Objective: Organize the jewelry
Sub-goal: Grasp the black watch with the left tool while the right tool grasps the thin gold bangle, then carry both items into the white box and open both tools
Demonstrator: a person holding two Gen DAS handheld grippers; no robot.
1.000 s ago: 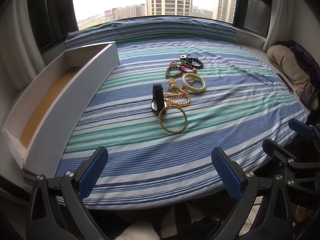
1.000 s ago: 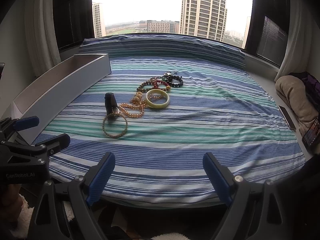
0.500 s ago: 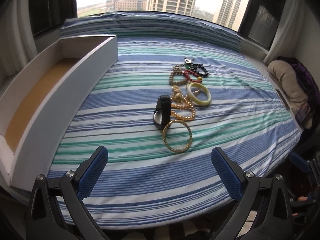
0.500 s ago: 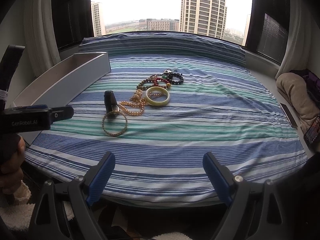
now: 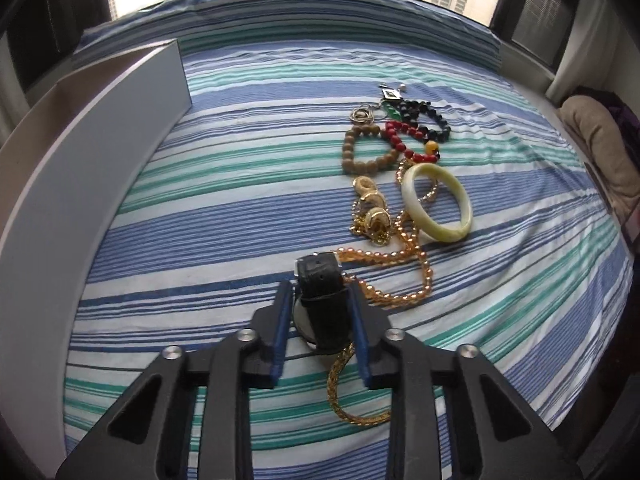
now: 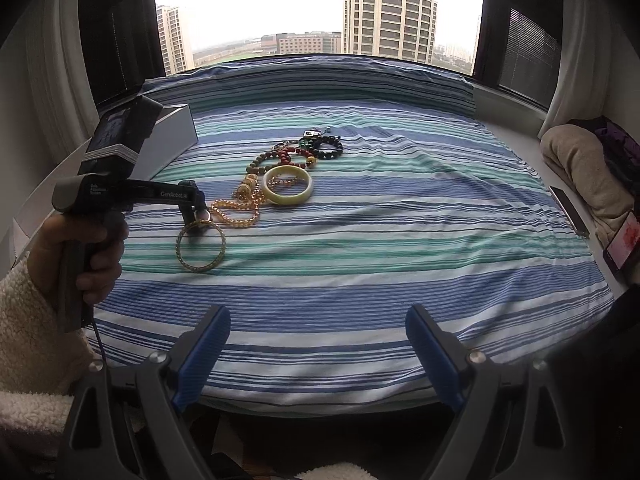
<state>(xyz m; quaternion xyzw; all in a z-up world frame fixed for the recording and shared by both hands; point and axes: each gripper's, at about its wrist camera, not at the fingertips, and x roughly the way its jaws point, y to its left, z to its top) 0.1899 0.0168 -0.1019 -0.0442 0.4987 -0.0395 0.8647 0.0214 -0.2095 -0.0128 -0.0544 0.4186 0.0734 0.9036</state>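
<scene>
A black-strapped watch (image 5: 322, 280) lies on the striped bed cover (image 5: 240, 208) at the near end of a jewelry pile. My left gripper (image 5: 320, 286) straddles it, jaws closing, blue pads against the strap's two sides. A gold bangle (image 5: 340, 396) lies partly under the watch. Beyond are an amber bead necklace (image 5: 400, 264), a pale green bangle (image 5: 436, 204), gold pieces (image 5: 372, 208) and wooden (image 5: 360, 148), red (image 5: 400, 140) and black (image 5: 432, 120) bead bracelets. In the right wrist view my right gripper (image 6: 318, 344) hangs open and empty over the bed's near edge, with the left gripper (image 6: 192, 216) down at the gold bangle (image 6: 200, 246).
A long white open box (image 5: 80, 184) lies along the bed's left side. A folded beige blanket (image 6: 580, 168) and a phone (image 6: 568, 210) sit on the ledge at the right. A hand (image 6: 76, 248) in a fleece sleeve holds the left gripper. Windows stand behind the bed.
My left gripper has moved forward and down onto the jewelry pile, and its jaws have come together from wide open around the black watch. The right gripper has barely shifted.
</scene>
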